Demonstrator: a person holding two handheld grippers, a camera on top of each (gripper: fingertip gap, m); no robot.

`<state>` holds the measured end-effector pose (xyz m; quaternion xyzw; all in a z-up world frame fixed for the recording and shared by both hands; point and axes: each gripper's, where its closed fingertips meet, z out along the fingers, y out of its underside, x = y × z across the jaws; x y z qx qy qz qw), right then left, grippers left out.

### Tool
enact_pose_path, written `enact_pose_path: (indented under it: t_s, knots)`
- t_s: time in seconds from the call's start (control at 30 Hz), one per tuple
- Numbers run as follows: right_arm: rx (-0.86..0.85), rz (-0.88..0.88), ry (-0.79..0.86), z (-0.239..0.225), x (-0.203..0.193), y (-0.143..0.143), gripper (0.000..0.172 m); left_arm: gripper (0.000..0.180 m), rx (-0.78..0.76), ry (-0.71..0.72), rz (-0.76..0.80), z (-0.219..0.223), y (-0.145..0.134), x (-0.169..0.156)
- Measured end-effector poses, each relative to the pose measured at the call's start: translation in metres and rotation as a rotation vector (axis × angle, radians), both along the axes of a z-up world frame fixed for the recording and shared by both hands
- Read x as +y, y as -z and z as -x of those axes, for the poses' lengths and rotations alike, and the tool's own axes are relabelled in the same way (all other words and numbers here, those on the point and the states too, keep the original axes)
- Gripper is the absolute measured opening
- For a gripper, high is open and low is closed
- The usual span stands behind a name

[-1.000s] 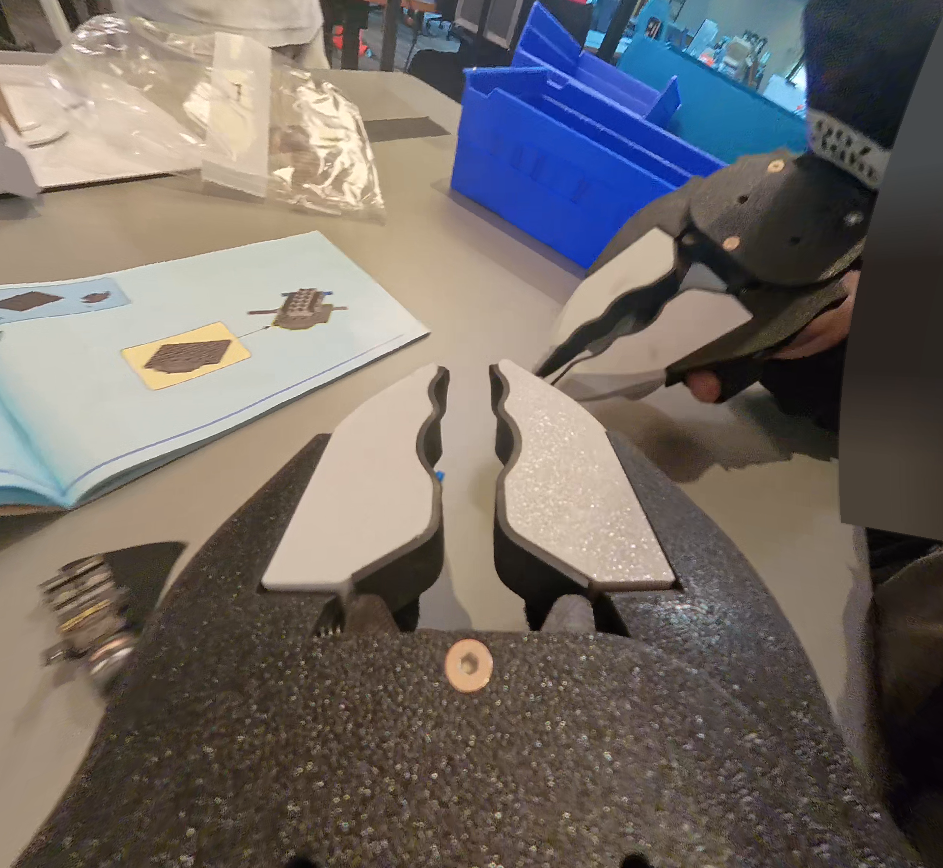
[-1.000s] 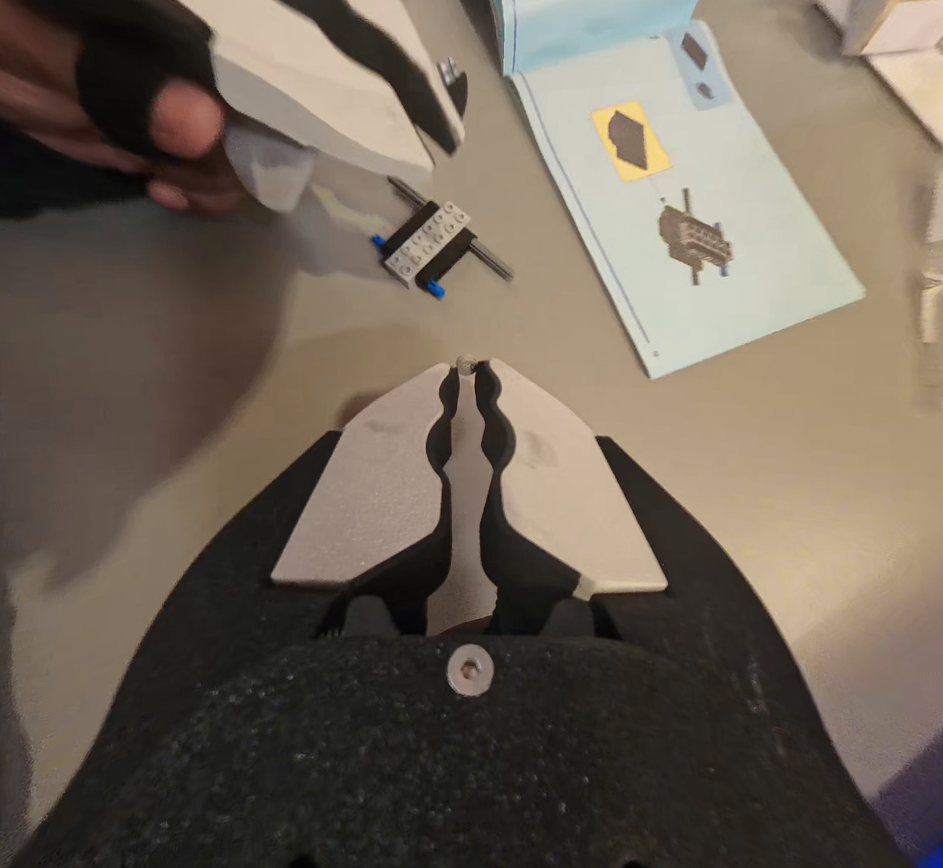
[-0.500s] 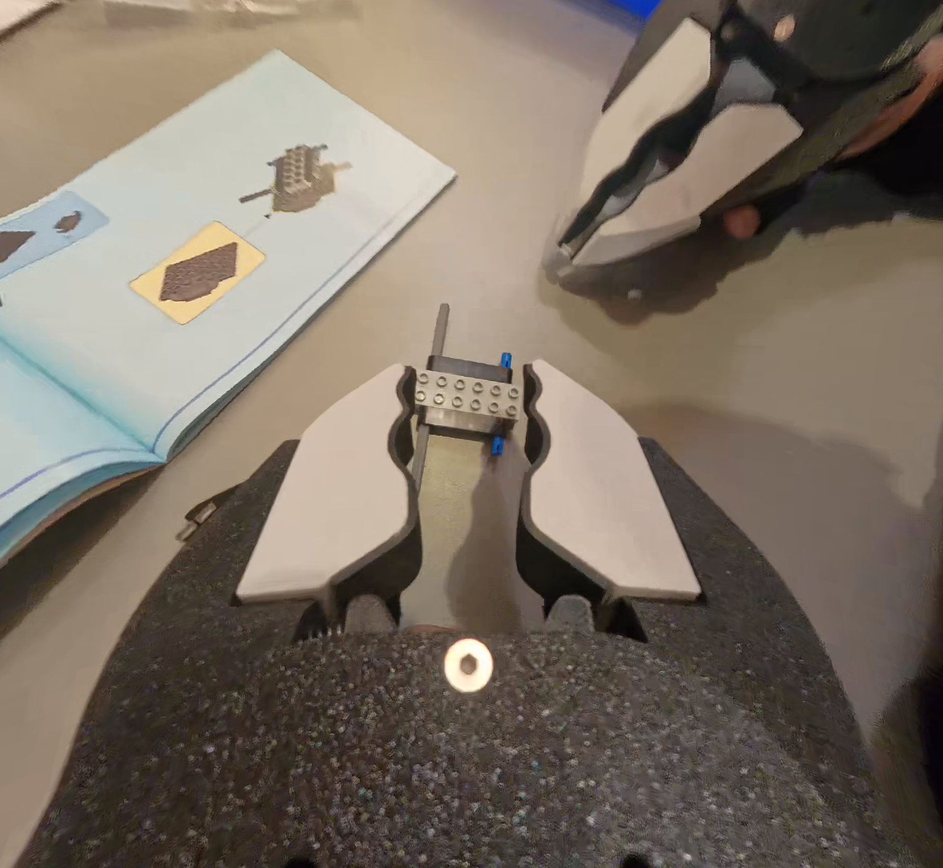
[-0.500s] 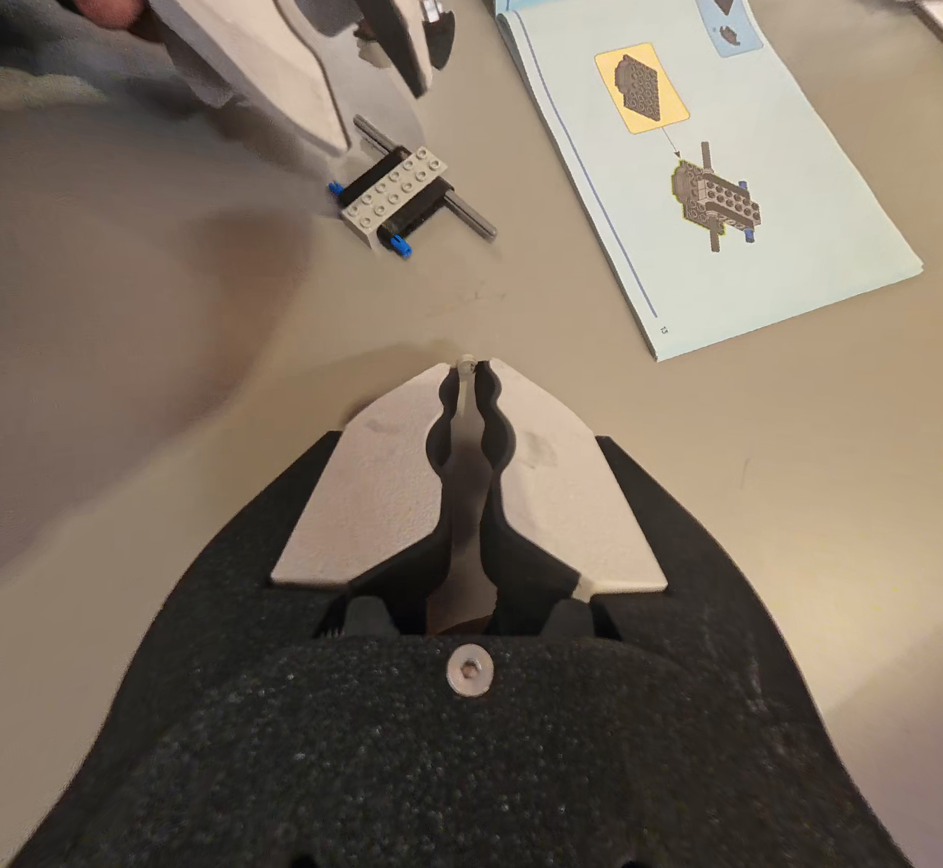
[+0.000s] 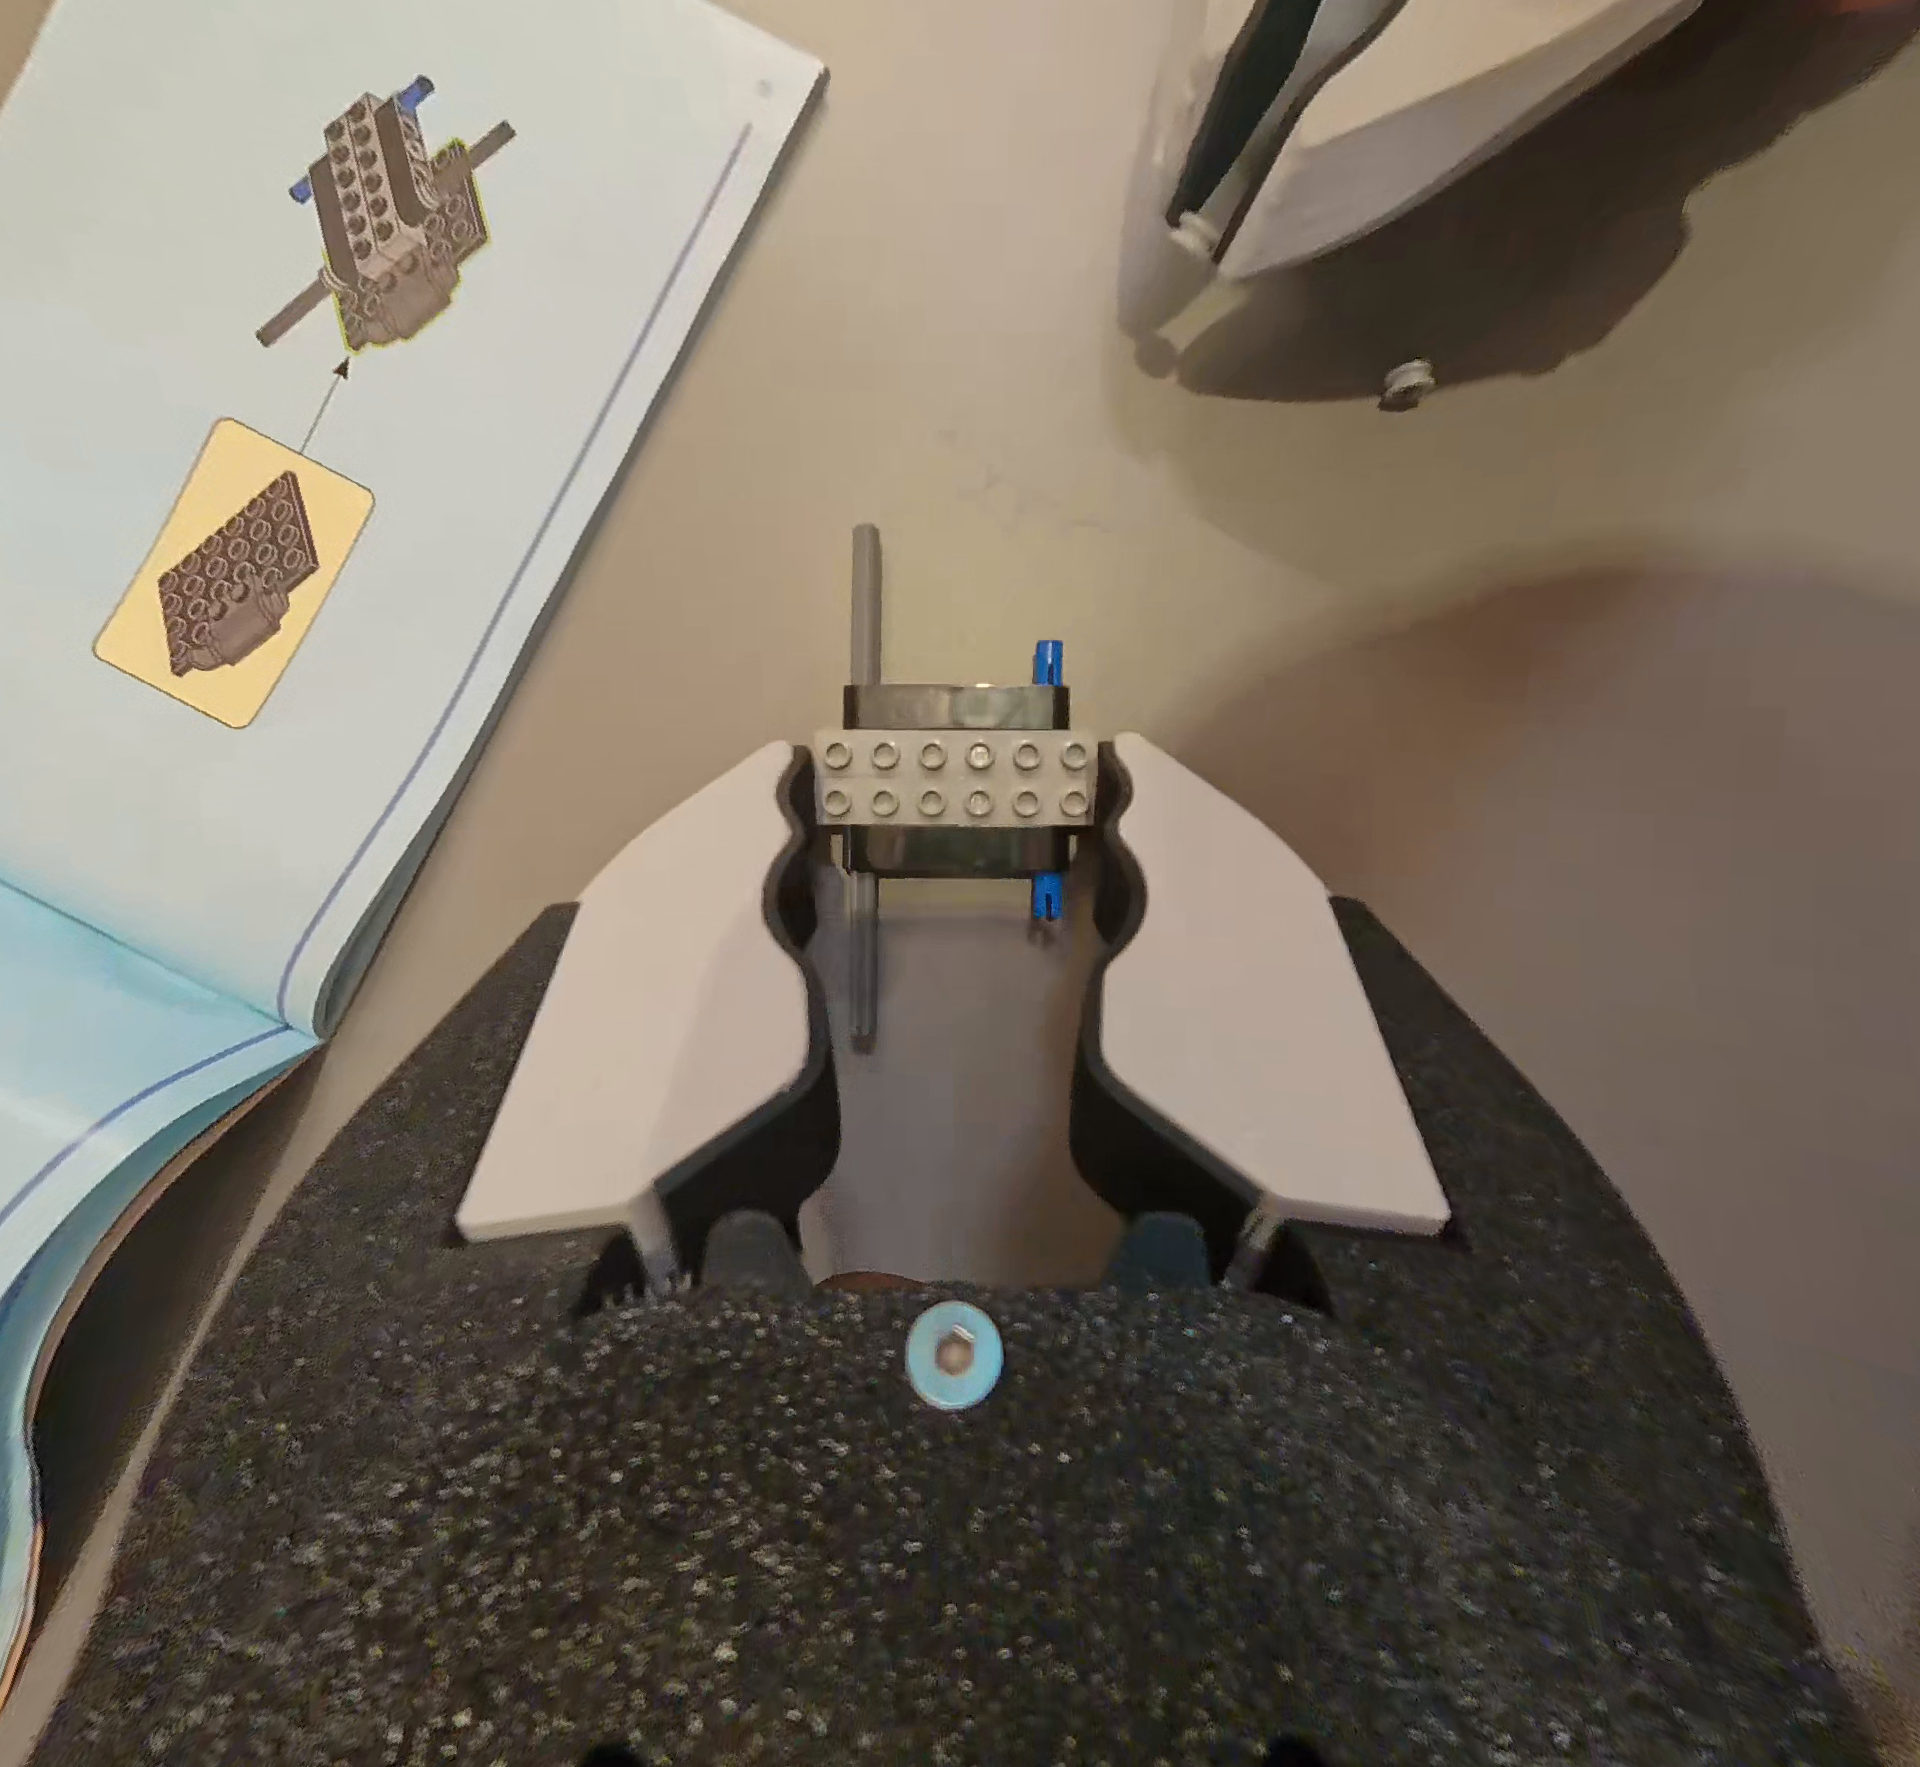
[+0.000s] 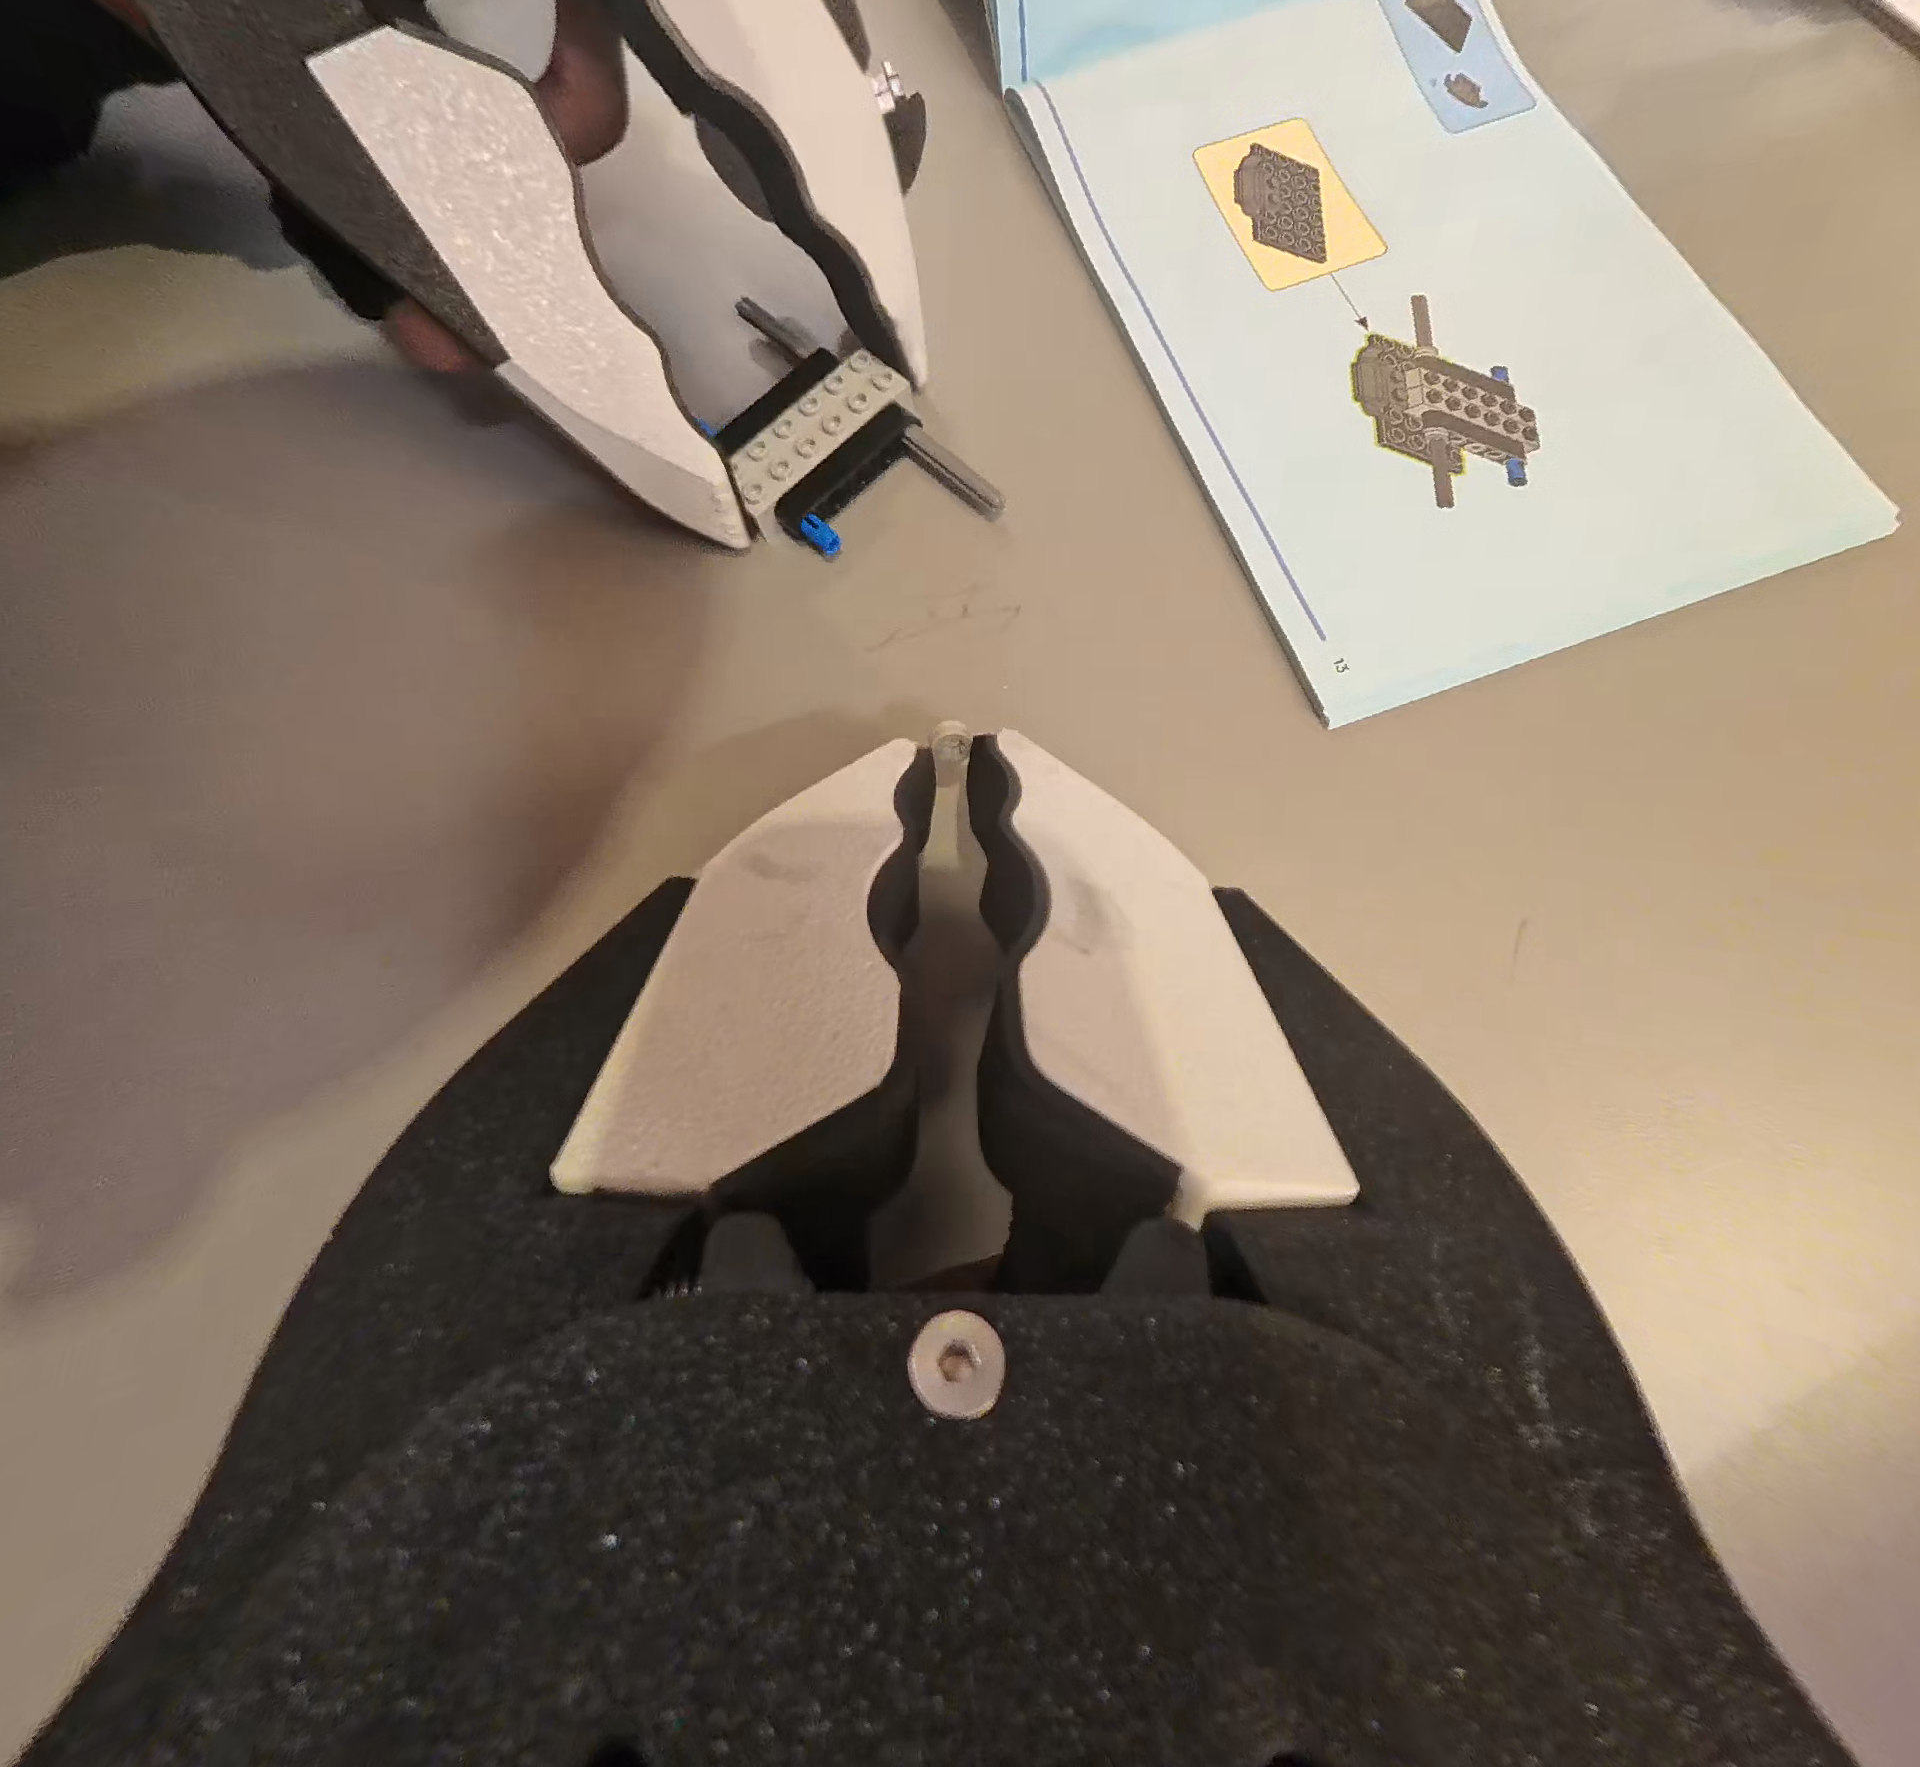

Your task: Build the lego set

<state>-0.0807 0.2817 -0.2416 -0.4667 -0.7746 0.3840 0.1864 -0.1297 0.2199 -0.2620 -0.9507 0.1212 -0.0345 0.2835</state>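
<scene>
The brick assembly (image 5: 954, 787) — a light grey studded plate over a black block, with a dark grey axle (image 5: 864, 782) and a blue pin (image 5: 1047, 777) through it — is seen lying on the tan table (image 5: 1039, 367). It is straddled by the left gripper (image 5: 954, 782), whose fingers are spread wide, one fingertip at each short end of the grey plate. Contact seems made at both ends, though pressure cannot be confirmed.

Beyond the assembly and to its right, the right gripper (image 6: 951, 743) is held just above the table, nearly closed on a small light grey peg (image 6: 950, 741) pinched at the very fingertips. A second small grey piece (image 5: 1405, 379) is seen on the table under that gripper, well apart from the assembly.

To the left of the assembly an open pale blue instruction booklet (image 5: 312, 470) is laid flat — near it, not touching.
</scene>
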Motion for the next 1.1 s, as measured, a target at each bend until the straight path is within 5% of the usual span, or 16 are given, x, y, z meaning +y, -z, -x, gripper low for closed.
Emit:
enact_pose_path:
  t_s: [1.1]
  knots:
    - [-0.025, 0.007, -0.012, -0.0008, -0.0015, 0.0026, 0.007, 0.051, -0.055, 0.001, -0.078, -0.0013, -0.0022, 0.0044]
